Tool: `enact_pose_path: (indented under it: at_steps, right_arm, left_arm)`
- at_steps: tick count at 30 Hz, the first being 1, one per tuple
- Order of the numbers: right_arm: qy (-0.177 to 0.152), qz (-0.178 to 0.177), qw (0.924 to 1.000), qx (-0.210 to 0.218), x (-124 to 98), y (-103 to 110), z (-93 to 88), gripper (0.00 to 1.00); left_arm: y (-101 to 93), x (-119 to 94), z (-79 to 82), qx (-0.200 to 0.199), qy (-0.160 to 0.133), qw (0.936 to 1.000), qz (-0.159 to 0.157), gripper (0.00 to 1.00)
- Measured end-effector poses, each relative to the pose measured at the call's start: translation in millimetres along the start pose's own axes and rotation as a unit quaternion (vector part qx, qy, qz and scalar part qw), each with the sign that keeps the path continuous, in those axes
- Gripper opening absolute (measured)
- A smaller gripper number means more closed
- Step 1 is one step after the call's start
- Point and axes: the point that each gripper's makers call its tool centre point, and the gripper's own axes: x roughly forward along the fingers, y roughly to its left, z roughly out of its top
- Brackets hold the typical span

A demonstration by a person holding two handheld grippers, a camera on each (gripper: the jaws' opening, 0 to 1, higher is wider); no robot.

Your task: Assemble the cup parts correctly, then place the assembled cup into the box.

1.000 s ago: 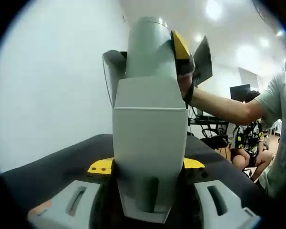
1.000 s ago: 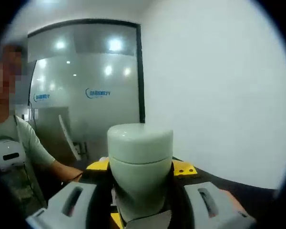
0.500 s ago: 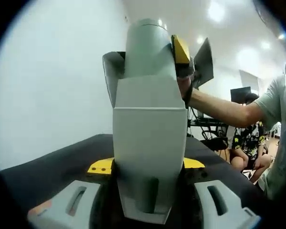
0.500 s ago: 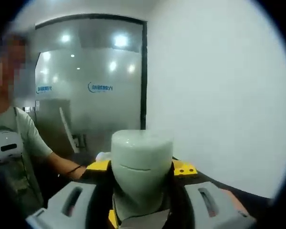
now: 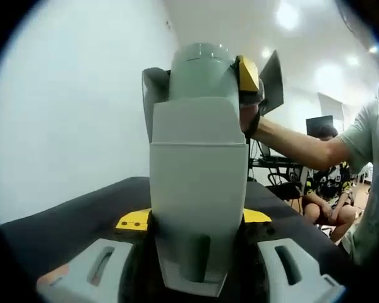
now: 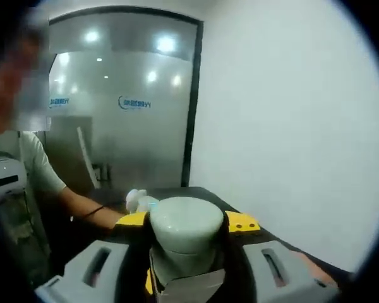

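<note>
On the black table [image 5: 82, 218], the left gripper [image 5: 196, 252] pinches the tall grey box [image 5: 198, 189] upright between its 2 jaws, while the right gripper [image 6: 186, 265], near its top, clamps the pale green cup [image 6: 187, 237] sitting half inside the box's open mouth.

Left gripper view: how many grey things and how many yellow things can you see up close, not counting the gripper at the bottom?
Grey: 2, the box and the cup
Yellow: 1, the pad on the right gripper
Total: 3
</note>
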Motion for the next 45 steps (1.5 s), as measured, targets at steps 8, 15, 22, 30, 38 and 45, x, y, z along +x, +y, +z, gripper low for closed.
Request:
enact_pose_path:
  at_steps: [8,15,22,30,38,45]
  right_arm:
    - [-0.024,-0.009,0.9997,0.001,-4.3,-2.8,10.8,0.38]
    - [-0.049,-0.019,0.9984,0.020,-18.6,-5.6,22.9,0.29]
    - [-0.081,-0.041,0.9954,0.030,-38.5,-13.2,39.6,0.31]
    - [-0.083,-0.064,0.9931,0.052,-71.0,-29.1,33.6,0.32]
    - [-0.031,-0.040,0.9959,0.075,-70.7,-29.5,-10.2,0.36]
    - [0.008,-0.039,0.9967,0.071,-50.4,-38.7,-41.0,0.38]
  left_arm:
    - [-2.8,0.1,0.0,0.002,0.000,1.0000,0.001,0.47]
    - [-1.9,-17.0,-30.0,-0.003,0.025,0.9997,0.002,0.46]
    - [0.4,-19.1,-16.7,-0.020,0.008,0.9998,0.001,0.47]
    - [16.6,-47.2,33.5,-0.037,-0.041,0.9981,0.026,0.51]
    - [34.9,-66.1,91.2,-0.044,-0.088,0.9937,0.054,0.40]
    - [30.3,-39.6,80.6,-0.032,-0.033,0.9983,0.036,0.38]
